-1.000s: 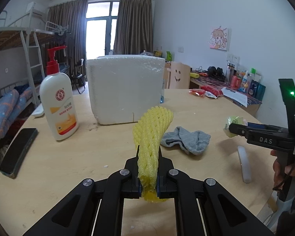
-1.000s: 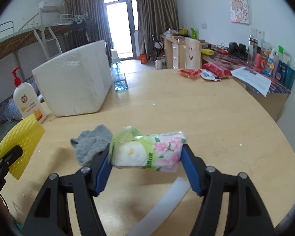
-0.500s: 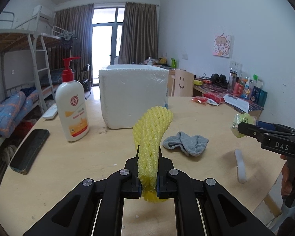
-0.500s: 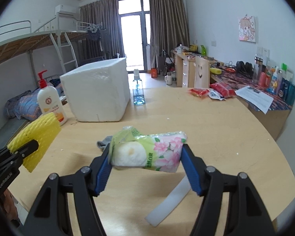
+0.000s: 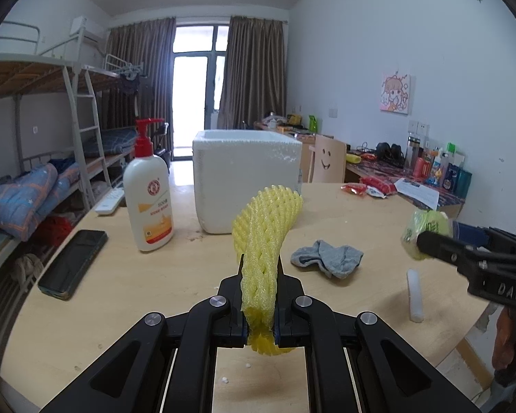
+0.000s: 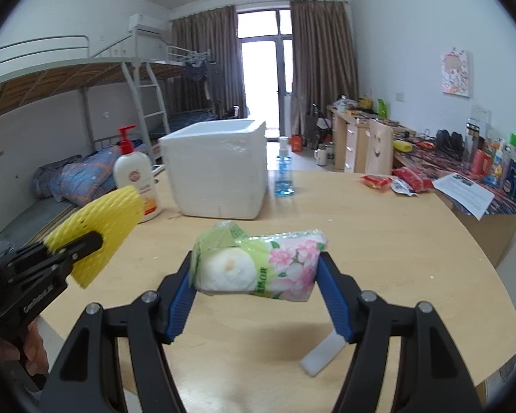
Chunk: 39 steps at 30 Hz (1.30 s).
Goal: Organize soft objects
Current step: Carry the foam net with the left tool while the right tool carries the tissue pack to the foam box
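Left gripper [image 5: 258, 306]: clamping nearly shut on the lower end of a yellow foam net [image 5: 266, 227], holding it upright above the tabletop [image 5: 120, 296]
Right gripper [image 6: 256, 296]: gripping a tissue pack [image 6: 261, 265] across its ends, jaws standing wide, carrying it clear of the tabletop
Foam net: looking feather-light, springy, open mesh, squashing flat where pinched and fanning out above; likely holding fine at one end
Tissue pack: looking light and squashy, glossy floral wrap probably slippery, bulging slightly between the pads
Grey sock [image 5: 326, 256]: lying crumpled on the tabletop, limp knit; probably needing a pinch at a bunched fold
Foam box [image 5: 246, 179]: standing open-topped behind the sock, rigid, crumbly white walls; looking like the place for the soft things
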### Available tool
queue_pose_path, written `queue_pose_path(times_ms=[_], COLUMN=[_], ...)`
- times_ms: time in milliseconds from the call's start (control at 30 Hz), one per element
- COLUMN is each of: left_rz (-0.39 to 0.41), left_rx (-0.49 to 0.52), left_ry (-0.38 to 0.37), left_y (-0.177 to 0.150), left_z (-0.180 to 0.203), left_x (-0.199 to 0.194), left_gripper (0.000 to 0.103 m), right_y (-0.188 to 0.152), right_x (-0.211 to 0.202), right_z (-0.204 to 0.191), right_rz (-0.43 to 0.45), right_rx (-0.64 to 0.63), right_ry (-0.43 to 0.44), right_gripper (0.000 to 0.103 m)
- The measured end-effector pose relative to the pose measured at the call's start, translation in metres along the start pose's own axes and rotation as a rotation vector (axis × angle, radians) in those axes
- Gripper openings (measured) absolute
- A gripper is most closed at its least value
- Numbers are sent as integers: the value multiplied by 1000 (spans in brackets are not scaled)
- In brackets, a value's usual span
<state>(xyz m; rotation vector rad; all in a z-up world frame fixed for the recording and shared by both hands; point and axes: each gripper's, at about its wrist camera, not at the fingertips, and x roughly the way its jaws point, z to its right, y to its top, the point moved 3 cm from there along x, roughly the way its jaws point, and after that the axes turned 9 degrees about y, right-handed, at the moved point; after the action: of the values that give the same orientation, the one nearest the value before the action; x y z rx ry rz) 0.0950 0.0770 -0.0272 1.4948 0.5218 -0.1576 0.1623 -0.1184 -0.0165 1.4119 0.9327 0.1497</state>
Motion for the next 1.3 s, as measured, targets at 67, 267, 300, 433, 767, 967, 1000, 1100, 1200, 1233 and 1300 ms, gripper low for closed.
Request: queue_pose_path(times_ms=[67, 267, 300, 433, 767, 967, 1000, 1100, 1200, 1233, 1300], left_rz=[8, 28, 33, 41, 58, 61, 63, 66, 69, 72, 82], left_rx=[1, -6, -11, -10, -20, -18, -19, -24, -26, -27, -15], left_ry=[2, 19, 22, 30, 35, 37, 40, 47, 54, 55, 59], left_y=[0, -4, -5, -7, -14, -16, -15, -13, -10, -9, -6], left_z=[-1, -5, -6, -8, -19, -21, -22, -23, -22, -22, -20], left_x=[-5, -17, -19, -26, -39, -44, -44, -43, -41, -42, -42], left_gripper=[9, 9, 9, 9, 9, 9, 9, 9, 9, 9, 9], right_y=[-1, -3, -3, -6, -7, -9, -9, -9, -10, -11, -11], right_x=[-3, -14, -15, -19, -29, -30, -30, -29, -29, -30, -30], right_z=[-5, -14, -15, -23, -33, -36, -35, -32, -27, -26, -23], right_rz=[9, 36, 40, 52, 72, 77, 78, 80, 82, 84, 88], right_rx=[-9, -32, -33, -48, -72, -74, -73, -67, -54, -51, -47], right_ry=[8, 34, 37, 57, 55, 58, 58, 58, 60, 62, 68], right_gripper=[71, 71, 71, 71, 71, 71, 71, 71, 71, 71, 71])
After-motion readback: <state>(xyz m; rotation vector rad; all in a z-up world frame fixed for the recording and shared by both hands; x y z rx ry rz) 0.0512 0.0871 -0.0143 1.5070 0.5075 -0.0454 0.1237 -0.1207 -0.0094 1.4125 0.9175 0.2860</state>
